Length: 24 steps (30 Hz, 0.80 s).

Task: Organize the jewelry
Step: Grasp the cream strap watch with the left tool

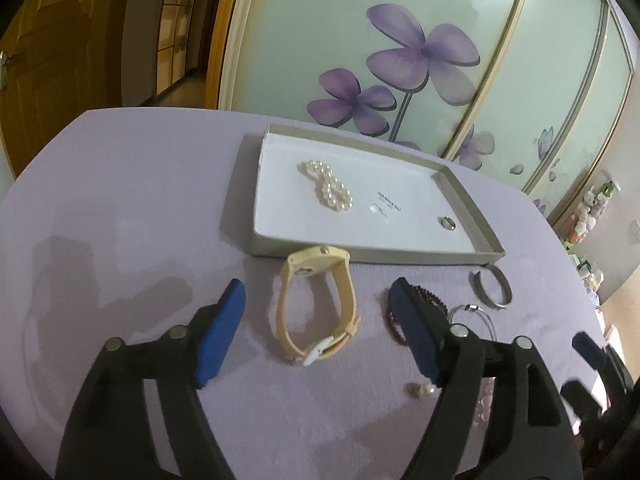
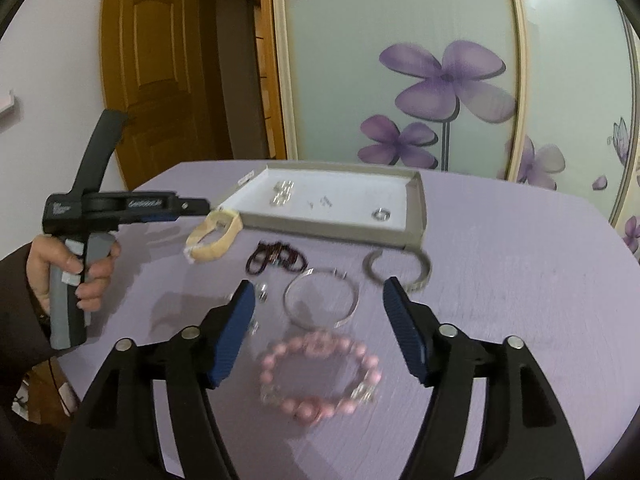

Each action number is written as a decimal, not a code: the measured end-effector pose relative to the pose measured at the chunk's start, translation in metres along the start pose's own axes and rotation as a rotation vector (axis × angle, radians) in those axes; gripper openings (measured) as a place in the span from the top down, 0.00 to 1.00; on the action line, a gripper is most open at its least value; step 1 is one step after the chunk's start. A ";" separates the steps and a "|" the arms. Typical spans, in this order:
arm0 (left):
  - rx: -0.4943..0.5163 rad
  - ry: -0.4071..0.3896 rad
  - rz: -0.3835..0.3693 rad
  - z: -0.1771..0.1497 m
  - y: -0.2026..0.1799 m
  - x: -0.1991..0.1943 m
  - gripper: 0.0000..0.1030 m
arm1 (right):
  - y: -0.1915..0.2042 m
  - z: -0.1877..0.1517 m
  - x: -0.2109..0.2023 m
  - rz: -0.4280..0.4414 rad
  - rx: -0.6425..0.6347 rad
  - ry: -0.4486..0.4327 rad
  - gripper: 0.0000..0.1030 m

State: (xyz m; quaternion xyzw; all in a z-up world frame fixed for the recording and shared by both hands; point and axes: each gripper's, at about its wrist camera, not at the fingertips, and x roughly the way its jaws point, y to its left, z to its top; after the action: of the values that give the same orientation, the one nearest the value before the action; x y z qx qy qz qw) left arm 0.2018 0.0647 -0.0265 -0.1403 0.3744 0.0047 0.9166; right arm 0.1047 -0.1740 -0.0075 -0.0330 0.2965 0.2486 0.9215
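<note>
Both grippers have their blue fingers spread wide, holding nothing. From the left wrist view, the left gripper [image 1: 316, 316] hovers over the lilac table [image 1: 132, 208] with the cream watch [image 1: 318, 304] lying between its fingers, touching neither pad. The watch sits just in front of the near wall of the grey tray [image 1: 468, 196], its face end almost against that wall. Inside the tray lie a pearl bracelet [image 1: 326, 186] towards the left and a small ring [image 1: 447, 223] near the right corner.

On the table, right of the watch, is a dark red bead bracelet [image 1: 434, 300], partly hidden by the right finger; beyond it lies a grey bangle [image 1: 492, 286], with a thin wire hoop [image 1: 472, 312] nearer the camera. A small earring [image 1: 420, 390] rests close under the gripper.

From the right wrist view, the right gripper [image 2: 320, 300] hangs above a pink bead bracelet [image 2: 320, 376] — blurred — and the silver hoop [image 2: 322, 300], both lying between its fingers and untouched. A hand [image 2: 76, 268] grips the other tool's handle at the left.
</note>
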 end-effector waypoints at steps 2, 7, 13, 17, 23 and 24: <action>0.016 0.005 0.013 -0.003 -0.004 0.003 0.23 | 0.002 -0.006 0.000 0.006 0.013 0.010 0.31; 0.028 0.048 0.054 -0.008 -0.011 0.022 0.23 | 0.001 -0.013 0.001 0.014 0.047 0.022 0.31; 0.028 0.087 0.111 -0.007 -0.014 0.044 0.23 | -0.001 -0.014 0.003 0.012 0.057 0.021 0.31; 0.023 0.099 0.138 -0.005 -0.012 0.054 0.36 | -0.002 -0.016 0.006 0.012 0.066 0.031 0.31; 0.020 0.081 0.130 -0.005 -0.005 0.049 0.63 | -0.001 -0.021 0.010 0.002 0.067 0.051 0.31; 0.013 0.072 0.127 -0.005 -0.003 0.045 0.63 | -0.002 -0.022 0.011 -0.002 0.067 0.055 0.31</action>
State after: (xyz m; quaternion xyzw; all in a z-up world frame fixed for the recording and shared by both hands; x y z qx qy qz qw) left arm 0.2308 0.0560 -0.0603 -0.1105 0.4154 0.0552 0.9012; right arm 0.1016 -0.1753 -0.0321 -0.0095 0.3300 0.2365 0.9138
